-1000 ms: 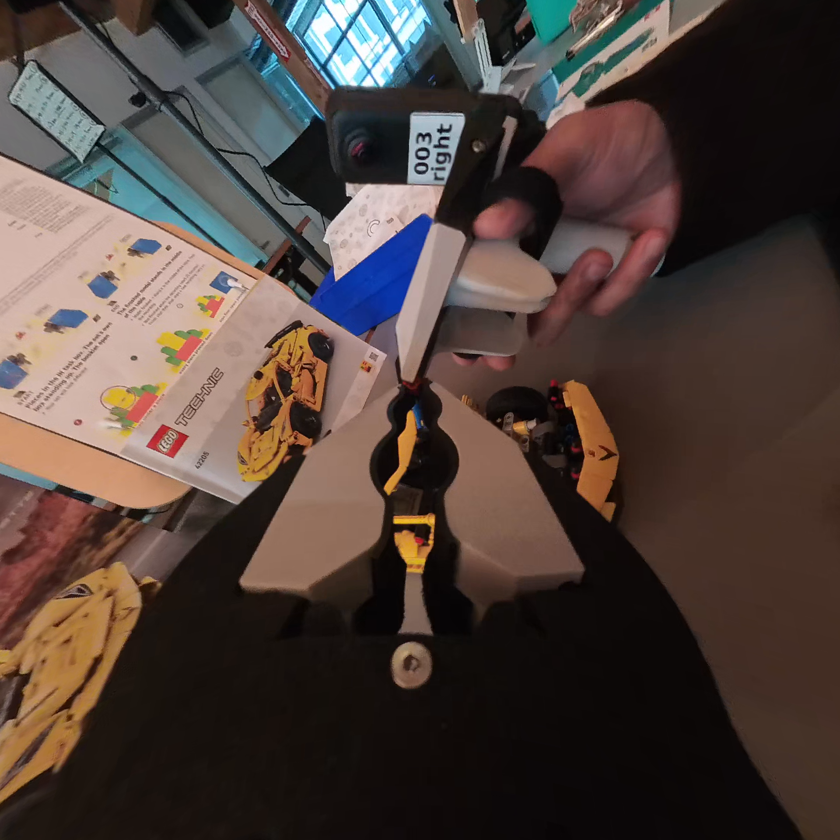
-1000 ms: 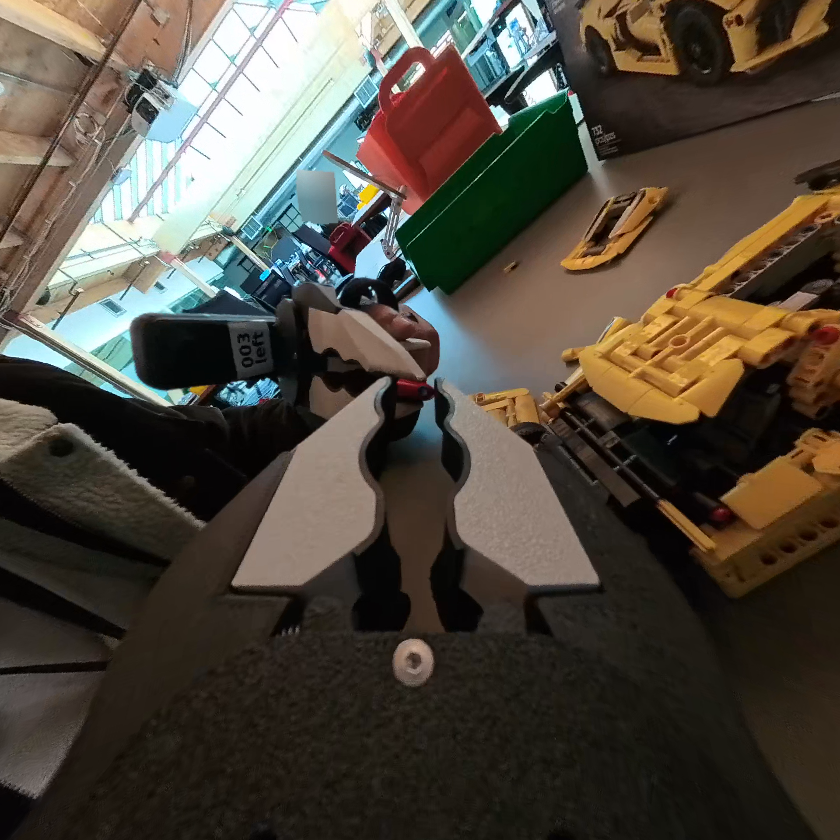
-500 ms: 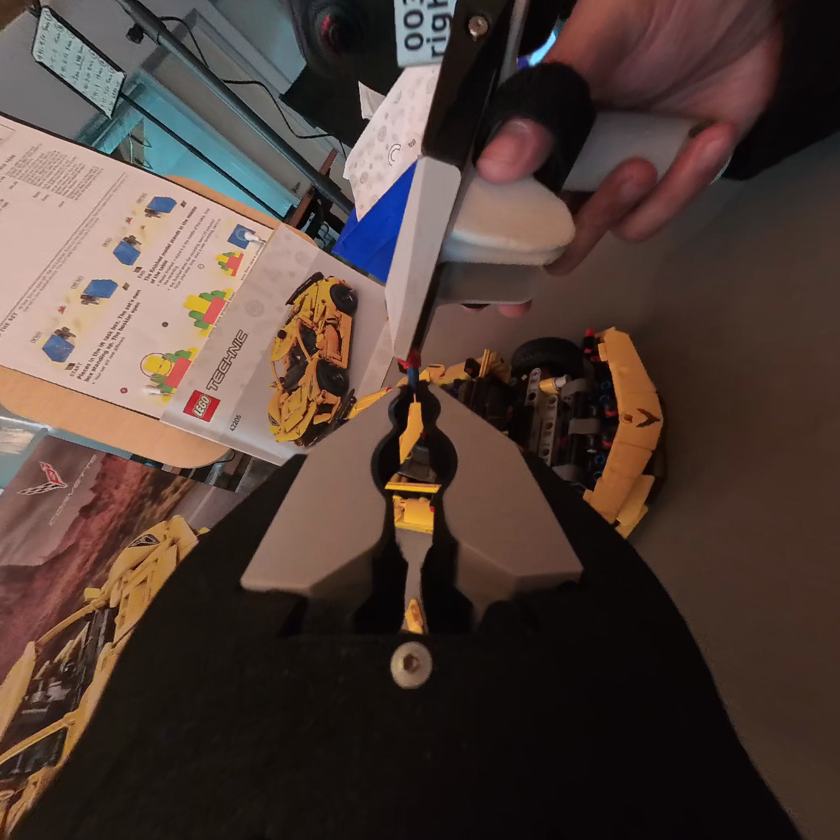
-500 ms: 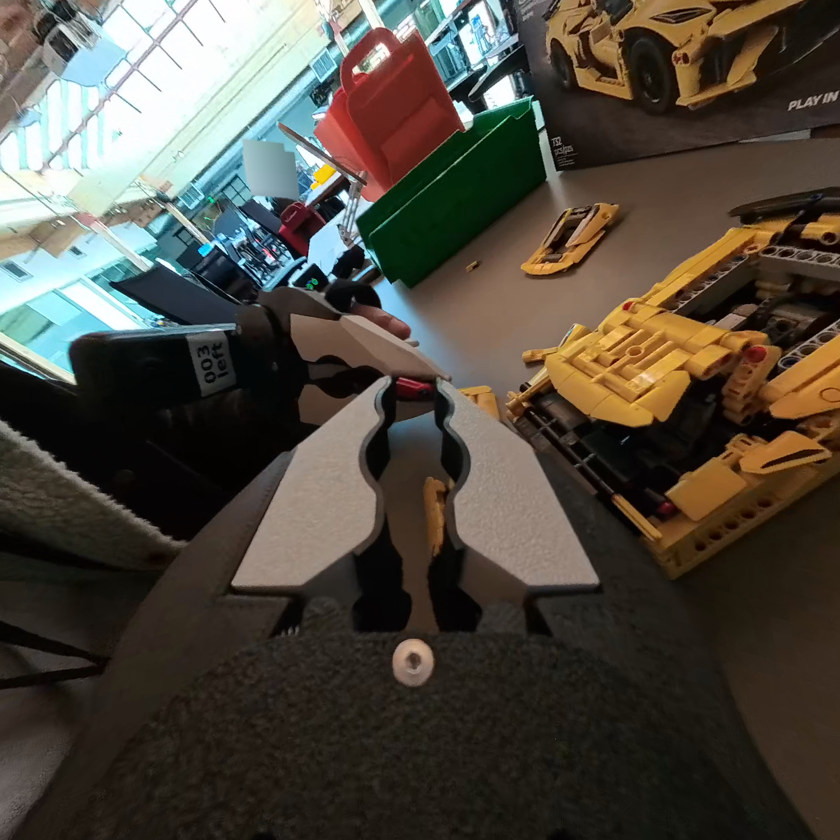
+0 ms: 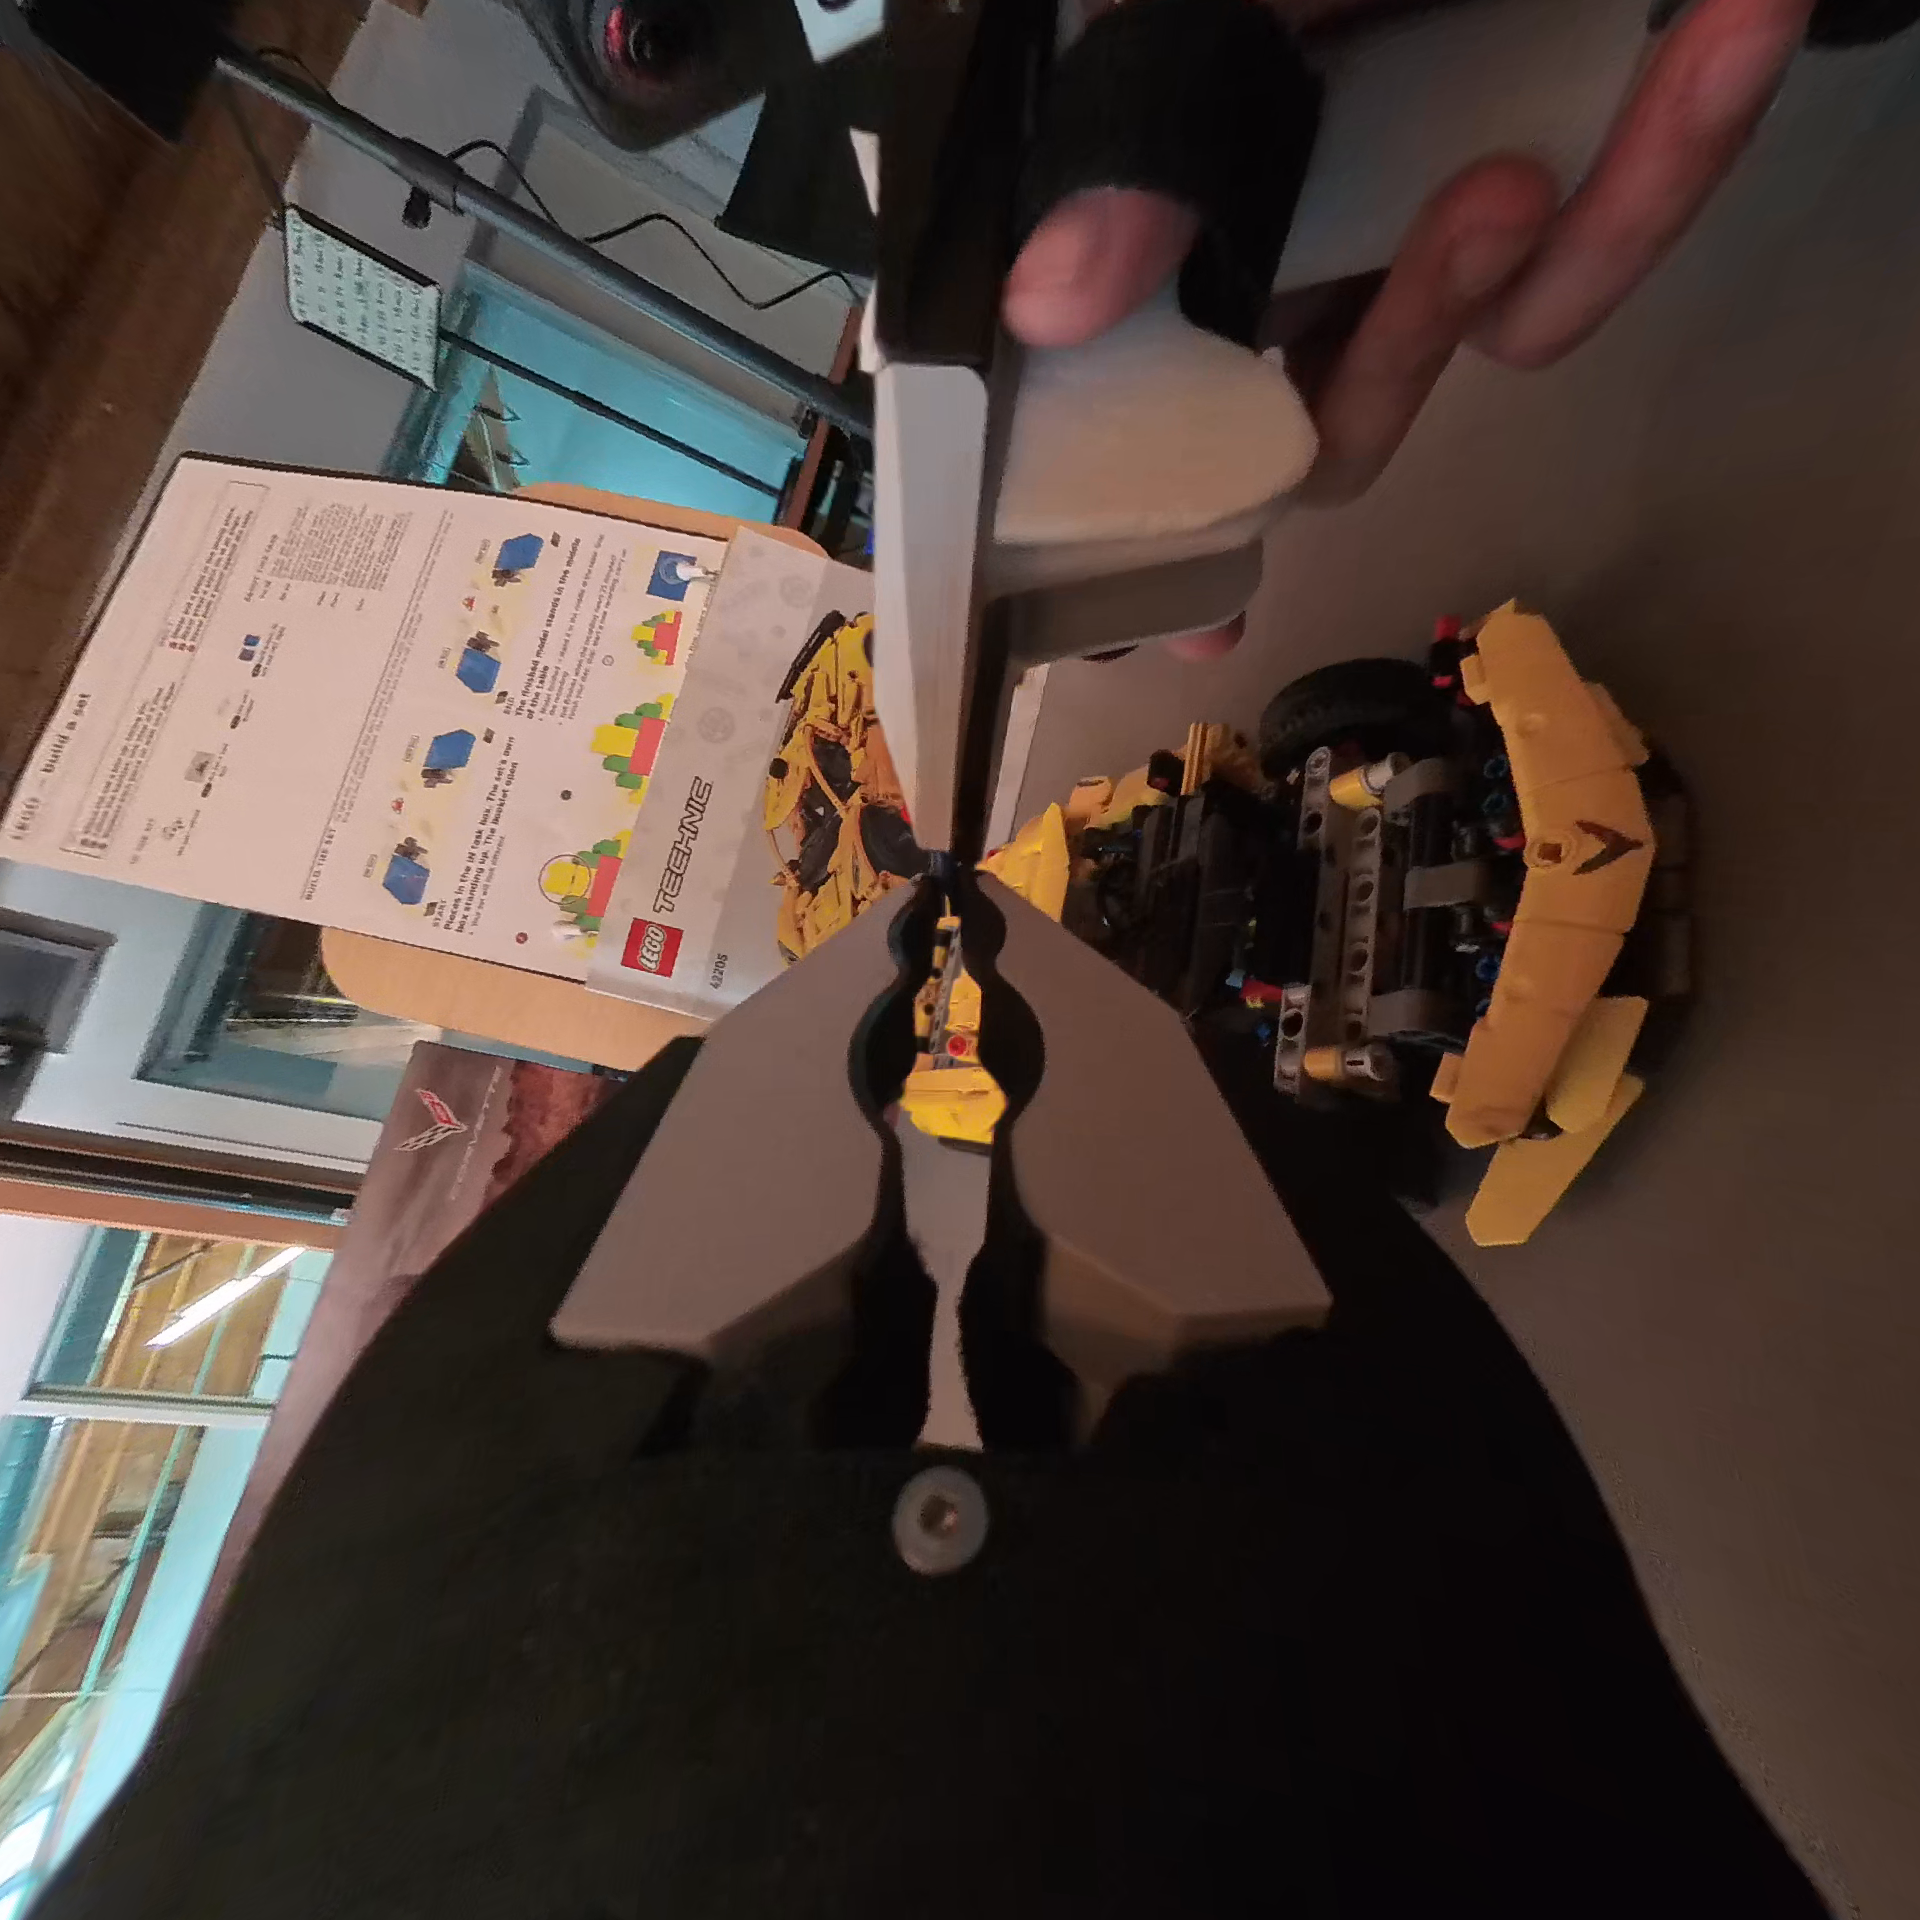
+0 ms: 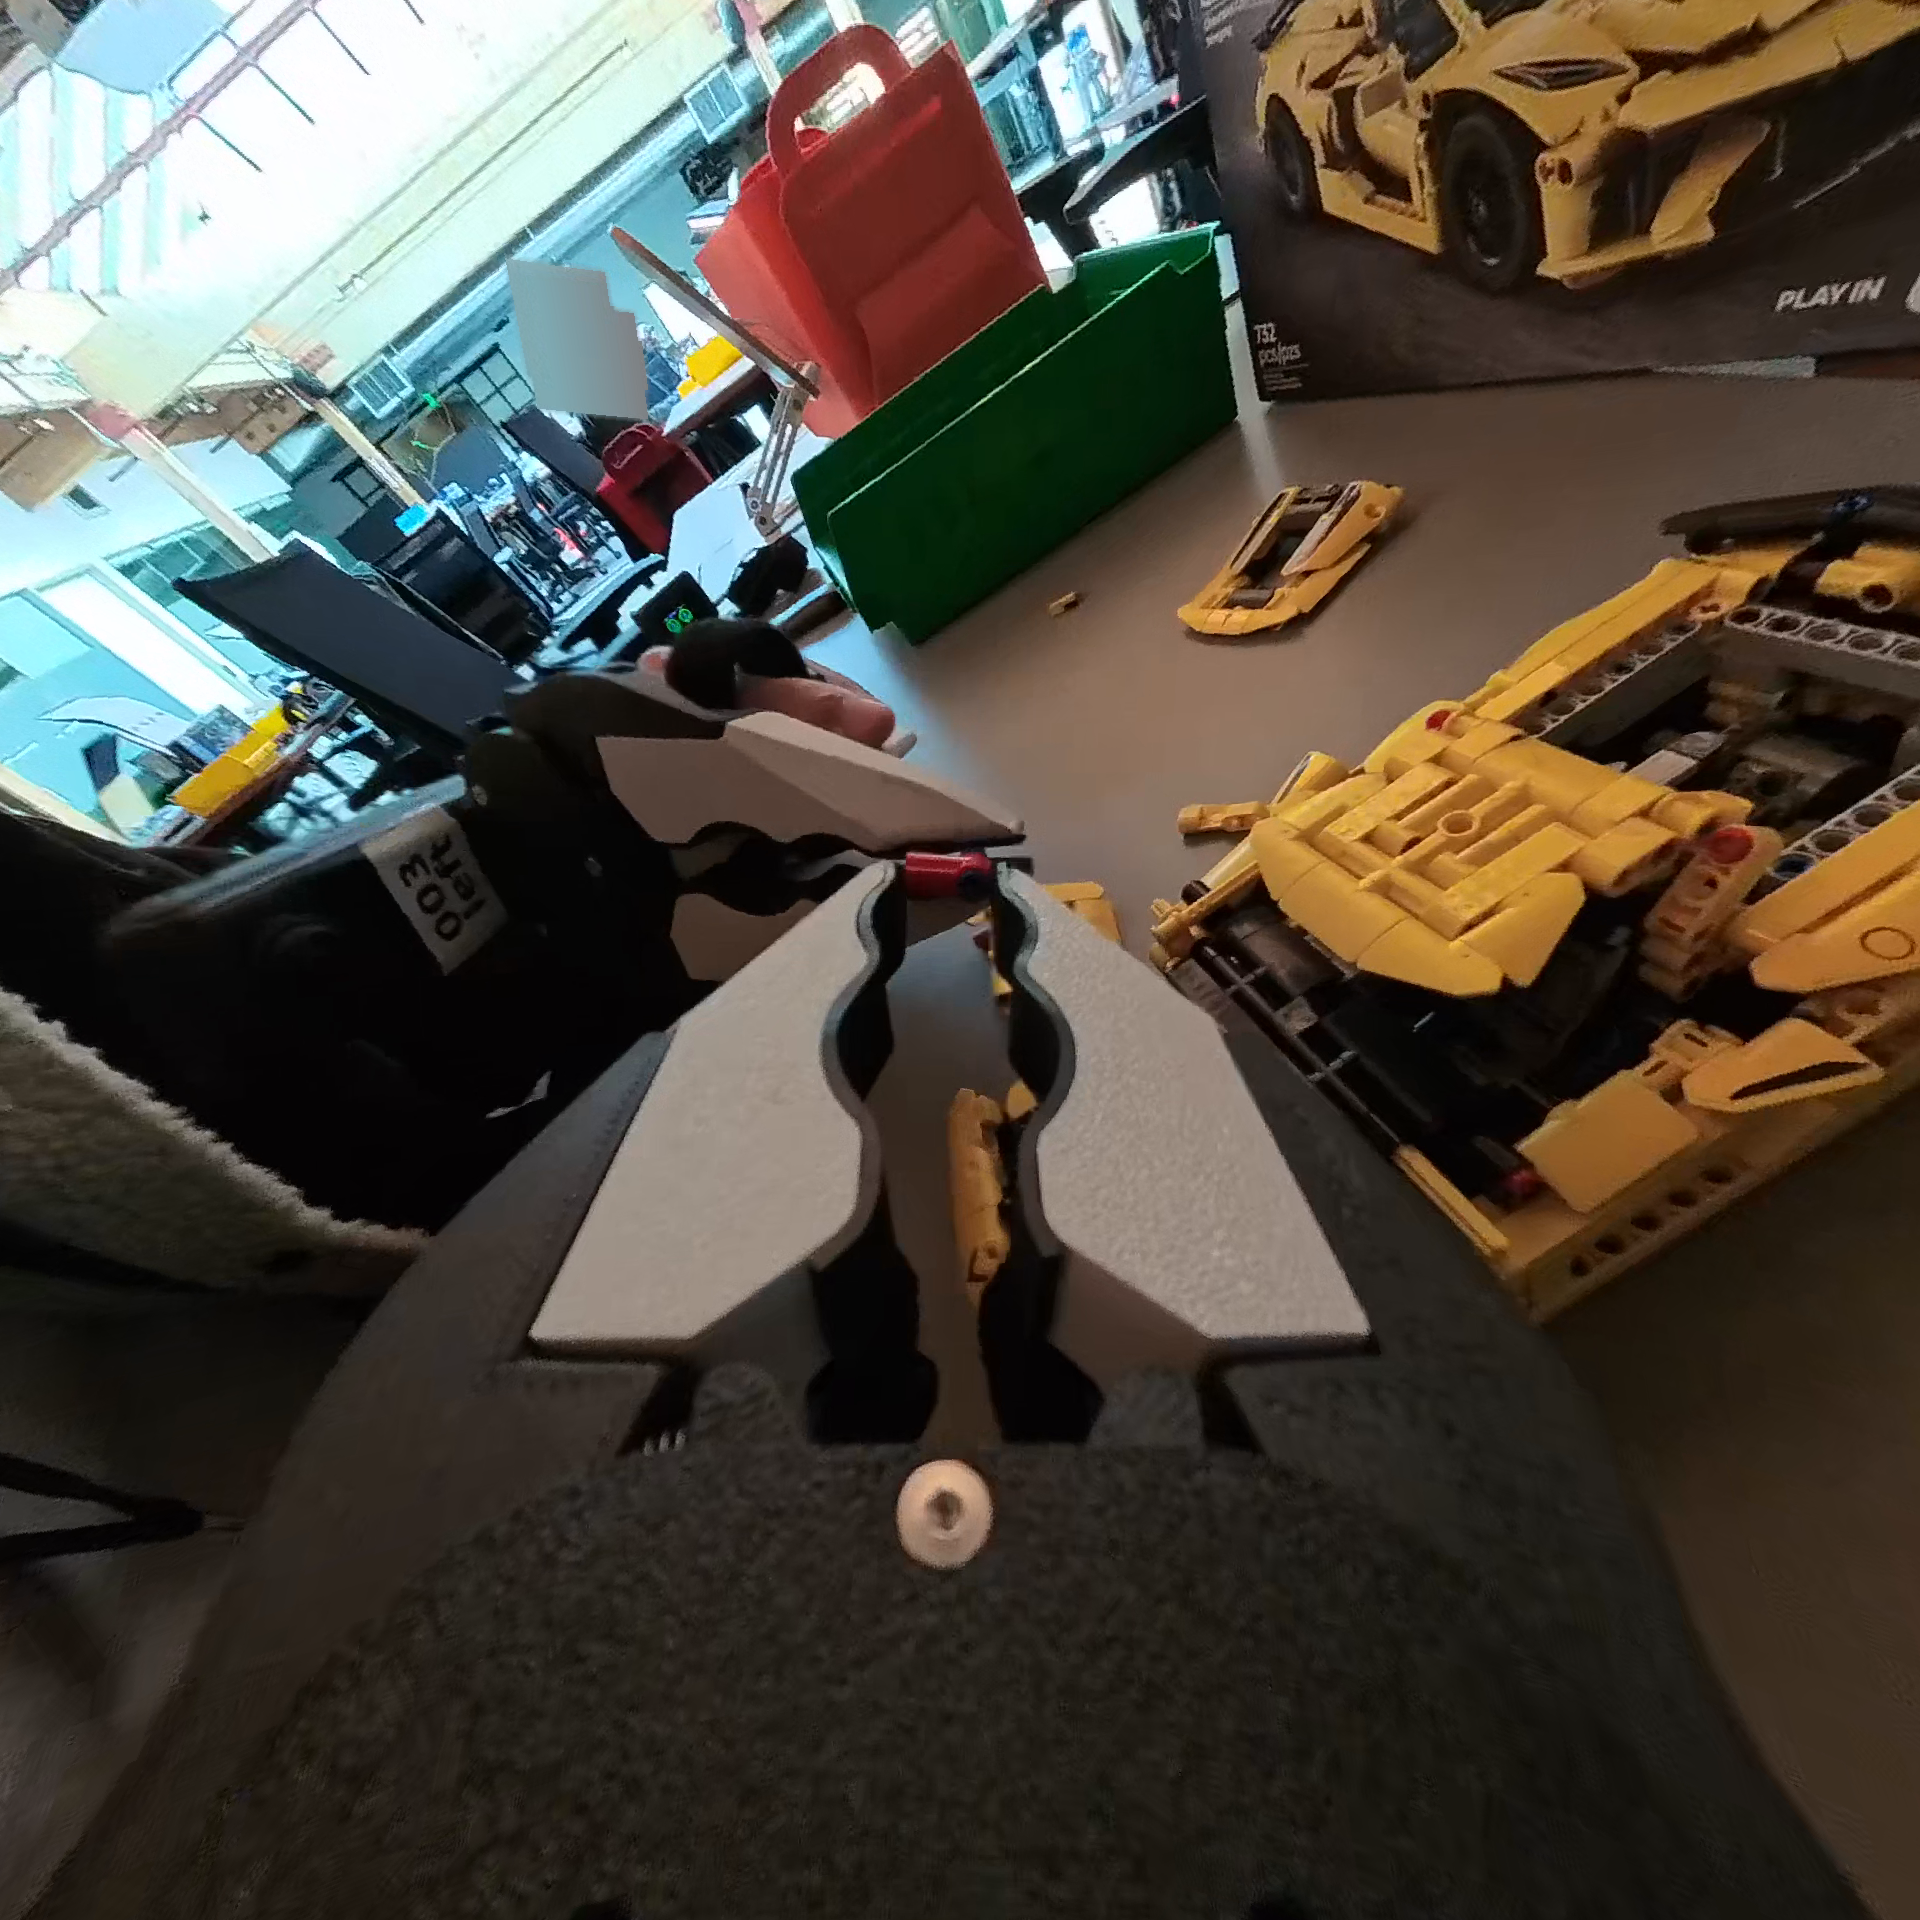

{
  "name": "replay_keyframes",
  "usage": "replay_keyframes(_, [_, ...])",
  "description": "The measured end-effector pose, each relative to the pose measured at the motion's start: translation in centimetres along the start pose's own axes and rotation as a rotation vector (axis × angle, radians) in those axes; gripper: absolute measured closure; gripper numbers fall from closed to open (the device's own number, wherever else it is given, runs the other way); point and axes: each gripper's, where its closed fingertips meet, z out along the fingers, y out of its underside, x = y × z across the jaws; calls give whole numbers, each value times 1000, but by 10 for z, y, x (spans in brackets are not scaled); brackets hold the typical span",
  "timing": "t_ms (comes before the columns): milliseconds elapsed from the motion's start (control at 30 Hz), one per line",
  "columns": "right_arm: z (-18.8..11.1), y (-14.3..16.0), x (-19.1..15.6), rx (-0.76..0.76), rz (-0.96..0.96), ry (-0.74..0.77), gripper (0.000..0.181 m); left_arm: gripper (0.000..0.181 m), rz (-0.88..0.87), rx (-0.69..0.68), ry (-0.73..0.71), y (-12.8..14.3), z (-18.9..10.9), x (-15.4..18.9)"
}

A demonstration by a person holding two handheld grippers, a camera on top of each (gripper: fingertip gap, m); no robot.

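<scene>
A small red pin with a blue end [image 6: 940, 873] is held in the air between both grippers, tip to tip. My right gripper [image 6: 943, 883] is shut on its red part. My left gripper [image 5: 940, 883] is shut on the blue end [image 5: 935, 862]. In the right wrist view the left gripper [image 6: 997, 842] comes in from the left, held by a hand. In the left wrist view the right gripper [image 5: 940, 847] comes down from above, held by a hand [image 5: 1455, 260]. A part-built yellow brick car [image 6: 1507, 935] lies on the grey table [image 6: 1091, 686] just right of the grippers; it also shows in the left wrist view [image 5: 1455, 883].
A loose yellow car panel [image 6: 1294, 556] lies farther back. A green bin [image 6: 1018, 488] with a red bag [image 6: 883, 239] and the car's box [image 6: 1558, 156] stand at the table's back. An instruction booklet [image 5: 416, 707] lies on a board at left. A small yellow piece [image 6: 977, 1174] lies under my right gripper. Less than 4 cm separates the two grippers' tips.
Both grippers stayed tip to tip on the pin. The right gripper now looms closer and higher in the left wrist view, and more of the yellow car shows in both views.
</scene>
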Motion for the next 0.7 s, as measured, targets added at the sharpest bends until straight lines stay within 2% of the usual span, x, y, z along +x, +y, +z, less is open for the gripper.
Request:
replay_keyframes(533, [-9,0,-13,-8,57,-128,168,178,-9,62,5,-11,-10,-3])
replay_keyframes(567, [-11,1,-10,-7,66,-121,181,178,3,31,-8,-6,-11,-5])
replay_keyframes(633, [-55,-42,9,247,163,-118,181,179,3,-42,-26,20,-16,-11])
replay_keyframes(667, [-71,-44,17,247,122,-81,181,179,-50,-34,-25,28,-23,-14])
replay_keyframes(700, [-73,-35,19,196,97,-55,181,178,-102,-16,-18,29,-28,-16])
